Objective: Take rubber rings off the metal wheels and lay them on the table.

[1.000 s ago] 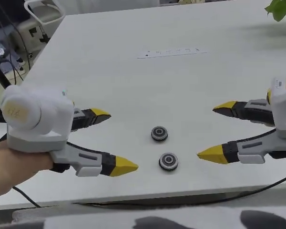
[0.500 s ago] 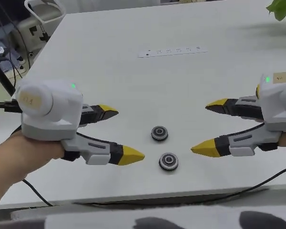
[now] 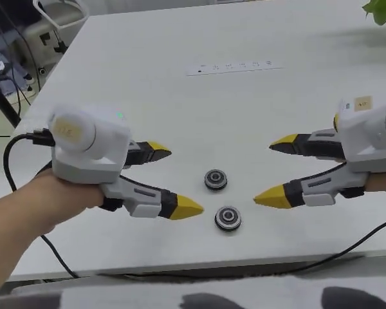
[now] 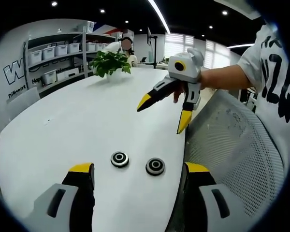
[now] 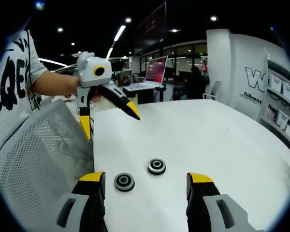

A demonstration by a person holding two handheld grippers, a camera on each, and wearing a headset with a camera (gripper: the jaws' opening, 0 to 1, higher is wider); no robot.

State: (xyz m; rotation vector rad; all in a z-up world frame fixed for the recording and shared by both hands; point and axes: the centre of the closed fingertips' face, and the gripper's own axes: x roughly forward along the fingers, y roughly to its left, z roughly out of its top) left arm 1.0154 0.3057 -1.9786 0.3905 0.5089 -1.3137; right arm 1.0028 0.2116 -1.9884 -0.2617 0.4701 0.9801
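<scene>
Wheels (image 3: 215, 179) sit between left gripper (image 3: 185, 180) and right gripper (image 3: 262, 172), fingers spread, the right's body cut off.

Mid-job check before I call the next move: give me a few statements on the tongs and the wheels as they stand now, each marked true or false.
1. The left tongs and the right tongs are both open and hold nothing. True.
2. The nearer wheel is clamped in the left tongs. False: it lies on the table, between the two tongs.
3. The nearer wheel touches the farther wheel. False: bare table shows between them.
4. The power strip lies farther back on the table than both wheels. True.
</scene>
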